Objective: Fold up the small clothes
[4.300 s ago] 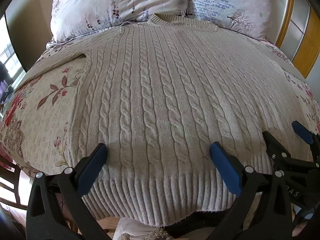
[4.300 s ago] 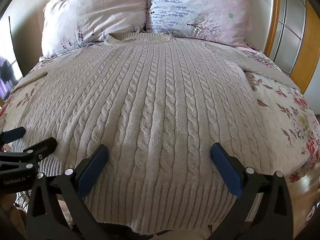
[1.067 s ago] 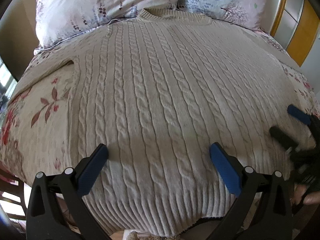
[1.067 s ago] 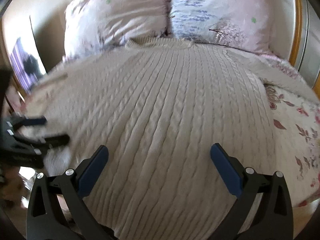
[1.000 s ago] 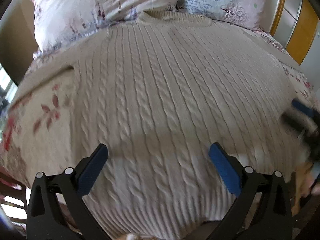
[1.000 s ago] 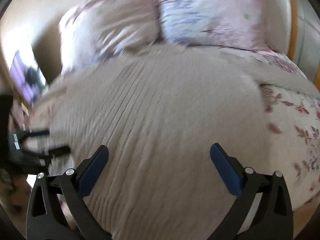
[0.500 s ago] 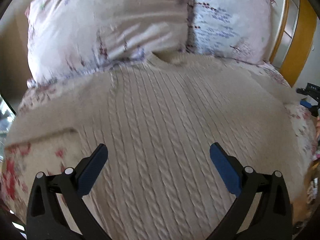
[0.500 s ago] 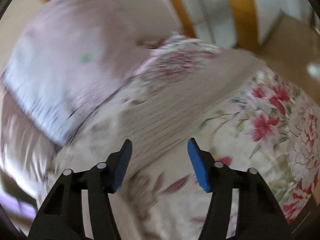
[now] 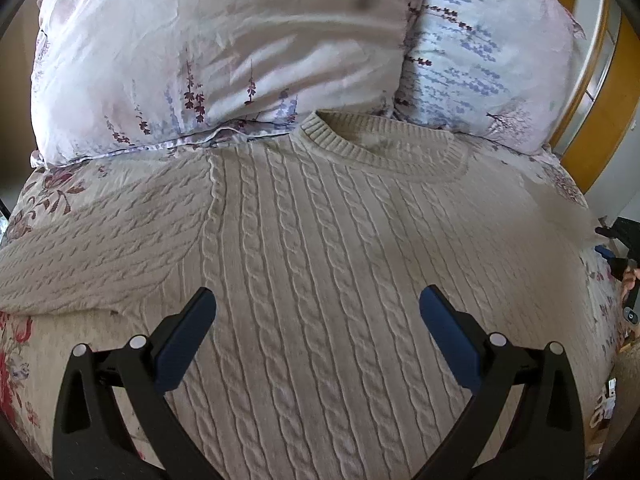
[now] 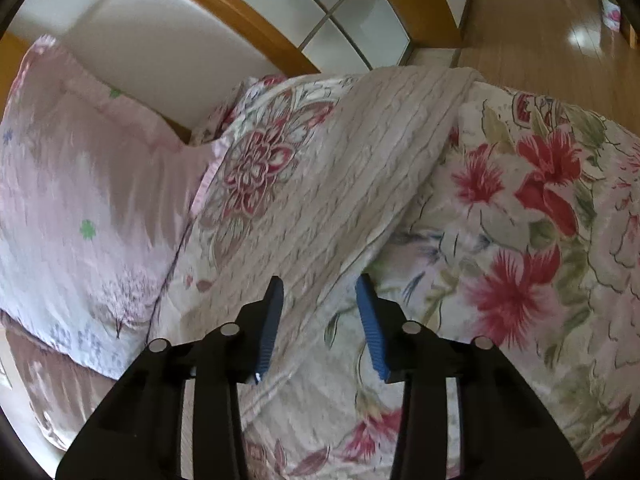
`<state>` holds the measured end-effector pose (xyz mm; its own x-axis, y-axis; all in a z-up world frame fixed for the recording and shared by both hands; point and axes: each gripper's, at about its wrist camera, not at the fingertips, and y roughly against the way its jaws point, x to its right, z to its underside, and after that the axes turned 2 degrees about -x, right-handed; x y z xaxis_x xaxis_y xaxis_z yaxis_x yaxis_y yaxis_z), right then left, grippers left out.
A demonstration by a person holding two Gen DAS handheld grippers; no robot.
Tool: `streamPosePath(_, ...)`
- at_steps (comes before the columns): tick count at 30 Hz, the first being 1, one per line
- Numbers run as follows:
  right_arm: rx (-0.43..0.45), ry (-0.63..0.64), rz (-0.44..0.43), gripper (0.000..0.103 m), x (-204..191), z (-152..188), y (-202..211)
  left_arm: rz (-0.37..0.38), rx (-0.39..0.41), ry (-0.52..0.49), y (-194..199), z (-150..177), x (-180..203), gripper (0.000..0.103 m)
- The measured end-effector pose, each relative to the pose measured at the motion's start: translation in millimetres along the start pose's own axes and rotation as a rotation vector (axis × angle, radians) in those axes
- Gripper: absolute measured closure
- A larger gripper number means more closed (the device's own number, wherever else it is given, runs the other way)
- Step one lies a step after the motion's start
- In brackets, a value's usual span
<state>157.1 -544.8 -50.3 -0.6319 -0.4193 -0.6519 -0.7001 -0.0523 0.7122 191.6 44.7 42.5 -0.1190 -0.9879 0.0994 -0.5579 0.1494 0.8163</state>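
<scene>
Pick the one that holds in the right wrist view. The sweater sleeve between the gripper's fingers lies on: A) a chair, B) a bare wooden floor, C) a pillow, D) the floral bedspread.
D: the cable-knit sleeve lies across the floral bedspread, running up from the right gripper, whose jaws are closing around its edge.

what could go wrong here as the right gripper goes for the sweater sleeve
The right gripper is closing around the sleeve edge; it may pinch the floral bedspread beneath too. The sleeve hangs over the bed edge, so a weak grip could let it slip floorward. The left gripper is open above the sweater, not anchoring it.
</scene>
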Motion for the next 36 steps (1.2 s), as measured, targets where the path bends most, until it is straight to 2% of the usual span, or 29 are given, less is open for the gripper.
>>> streamPosePath(7,0.047,-0.022,0.002,0.084,11,-7,-1,0.016,-0.003,0.013,-12,-8,-3,0.002)
streamPosePath(10,0.061,0.023,0.024,0.091,7,-5,-2,0.036,-0.003,0.018,-15,-10,-5,0.002)
streamPosePath(13,0.098,0.073,0.019,0.093,-1,-4,3,0.063,-0.001,0.035,-18,-11,-8,0.002)
streamPosePath(18,0.194,0.245,-0.015,0.094,-45,5,27,0.102,0.014,0.082,-18,-15,-14,0.002)
streamPosePath(23,0.221,0.462,-0.155,0.094,-113,41,55,0.142,0.060,0.132,-13,-17,-21,0.002)
streamPosePath(27,0.140,0.626,-0.290,0.094,-160,91,60,0.226,0.103,0.210,-9,-16,-29,0.002)
streamPosePath(30,0.008,0.735,-0.349,0.094,-185,139,43,0.284,0.119,0.266,-8,-14,-33,0.002)
streamPosePath(31,-0.064,0.773,-0.350,0.094,-191,161,29,0.292,0.115,0.270,-9,-14,-32,0.002)
streamPosePath(34,-0.200,0.820,-0.306,0.094,-194,192,-6,0.293,0.099,0.244,-11,-15,-23,0.002)
streamPosePath(36,-0.238,0.834,-0.274,0.094,-194,205,-20,0.294,0.094,0.220,-11,-15,-17,0.002)
